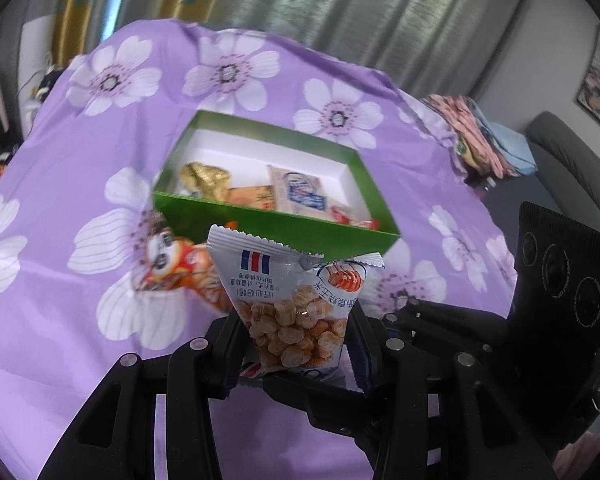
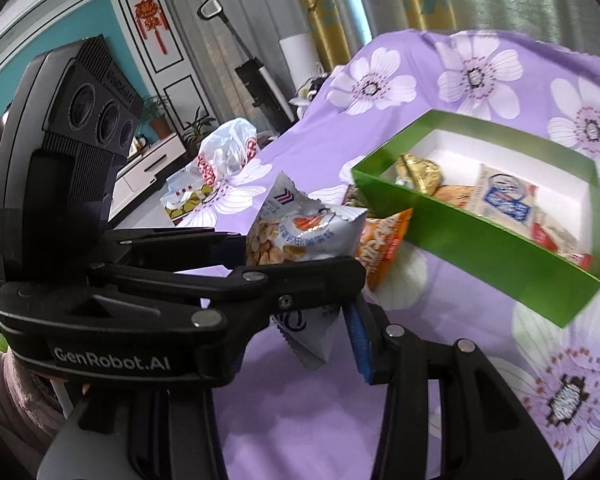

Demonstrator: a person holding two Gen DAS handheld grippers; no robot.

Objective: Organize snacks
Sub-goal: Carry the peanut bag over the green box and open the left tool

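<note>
Snack packet: a silver-white packet of round golden puffs (image 1: 296, 312), printing upside down in the left wrist view, up off the cloth and held in the air in front of the green box.
Left gripper: the left gripper (image 1: 296, 344) is clamped on the lower part of the packet, a black finger pressing in from each side; the crimped top edge of the packet stands up above the fingers.
Right gripper: in the right wrist view the right gripper (image 2: 320, 332) sits at the bottom corner of the same packet (image 2: 304, 232), with its blue-padded finger (image 2: 358, 336) right beside that corner; its other finger is hidden behind the left gripper's body (image 2: 112, 320), so I cannot tell whether it is gripping or just parted around the corner.
Green box: open-topped green box (image 1: 276, 226) with a white inside, resting on the cloth just beyond the packet.
Inside the box: a gold foil packet (image 1: 202, 180) at the left, an orange packet (image 1: 252, 196), a white and blue packet (image 1: 300, 192), and red-and-white pieces (image 1: 352, 218) at the right.
Orange bag: an orange cartoon-faced snack bag (image 1: 180, 272) lies on the cloth against the box's near wall, partly behind the held packet.
Cloth: purple tablecloth with big white flowers (image 1: 80, 168) under everything.
Far left, right wrist view: a crumpled white plastic bag with red print (image 2: 224, 152) at the cloth's edge.
</note>
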